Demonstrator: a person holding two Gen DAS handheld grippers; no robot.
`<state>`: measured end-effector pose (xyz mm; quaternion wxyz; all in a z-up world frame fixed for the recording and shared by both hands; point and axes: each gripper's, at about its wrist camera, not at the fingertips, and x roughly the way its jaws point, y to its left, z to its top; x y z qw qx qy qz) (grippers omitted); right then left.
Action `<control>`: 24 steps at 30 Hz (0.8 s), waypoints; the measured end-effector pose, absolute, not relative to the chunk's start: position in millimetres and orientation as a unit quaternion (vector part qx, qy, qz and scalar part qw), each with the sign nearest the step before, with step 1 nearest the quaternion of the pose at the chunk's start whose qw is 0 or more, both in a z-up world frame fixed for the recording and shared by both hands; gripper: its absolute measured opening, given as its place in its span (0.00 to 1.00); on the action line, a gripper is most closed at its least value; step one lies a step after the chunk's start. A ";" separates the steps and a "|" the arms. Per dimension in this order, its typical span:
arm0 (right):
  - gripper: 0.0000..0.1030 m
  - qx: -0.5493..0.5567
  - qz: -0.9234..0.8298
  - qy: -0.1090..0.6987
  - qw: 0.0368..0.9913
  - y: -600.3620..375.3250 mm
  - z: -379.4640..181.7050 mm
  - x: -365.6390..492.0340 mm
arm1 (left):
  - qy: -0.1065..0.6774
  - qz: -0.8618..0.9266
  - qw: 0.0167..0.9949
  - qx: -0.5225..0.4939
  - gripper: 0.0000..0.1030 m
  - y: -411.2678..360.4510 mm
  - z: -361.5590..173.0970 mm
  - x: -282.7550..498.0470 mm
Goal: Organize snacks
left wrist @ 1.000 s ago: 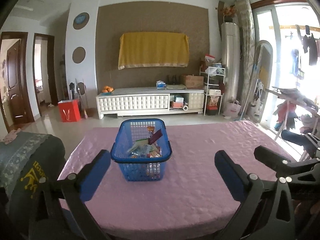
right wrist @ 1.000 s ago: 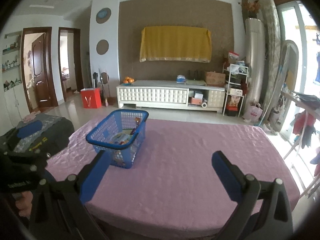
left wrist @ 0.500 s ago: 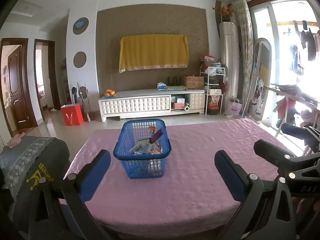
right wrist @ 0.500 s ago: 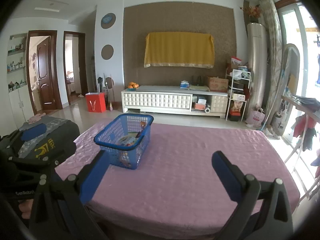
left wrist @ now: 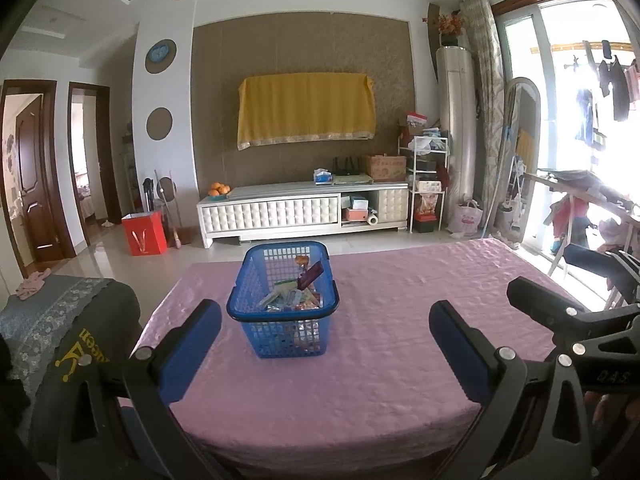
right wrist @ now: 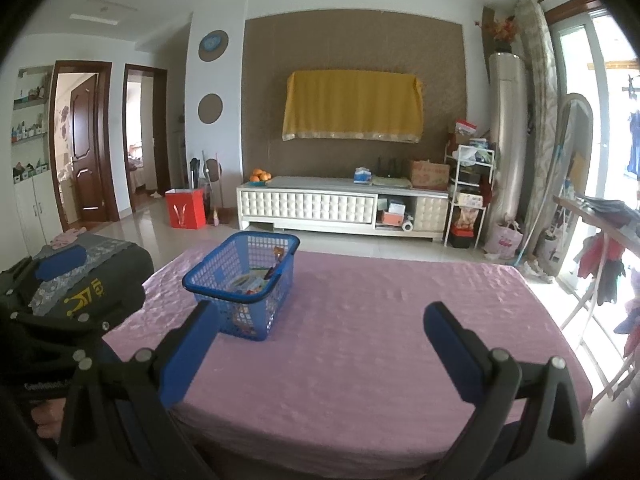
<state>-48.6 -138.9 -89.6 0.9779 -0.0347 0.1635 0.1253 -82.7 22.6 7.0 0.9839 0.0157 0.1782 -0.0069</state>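
A blue plastic basket (left wrist: 283,312) holding several snack packets (left wrist: 294,296) stands on the pink-clothed table (left wrist: 400,320). It also shows in the right wrist view (right wrist: 244,280), at the table's left part. My left gripper (left wrist: 324,320) is open and empty, held back near the table's front edge, facing the basket. My right gripper (right wrist: 320,320) is open and empty, also back from the table, to the right of the basket. The right gripper's arm shows at the right in the left wrist view (left wrist: 560,312).
A dark chair back with a grey lace cloth (left wrist: 60,320) stands left of the table. Beyond the table are a white TV cabinet (left wrist: 300,208), a red bag (left wrist: 144,232), a wire shelf (left wrist: 428,184) and a drying rack (left wrist: 592,208) at right.
Both grippers have drawn back and risen from the table; the basket looks smaller and farther. Both stay open. The basket has not moved.
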 end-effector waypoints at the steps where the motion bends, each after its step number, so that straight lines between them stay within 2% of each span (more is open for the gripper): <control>1: 1.00 -0.037 0.124 0.162 0.978 -138.2 -88.9 -49.3 | 0.178 -0.007 0.984 0.014 1.00 23.2 7.6 -83.1; 24: 1.00 -0.047 0.115 0.175 0.977 -132.8 -88.2 -47.9 | 0.191 -0.012 0.981 0.004 1.00 30.3 7.9 -85.5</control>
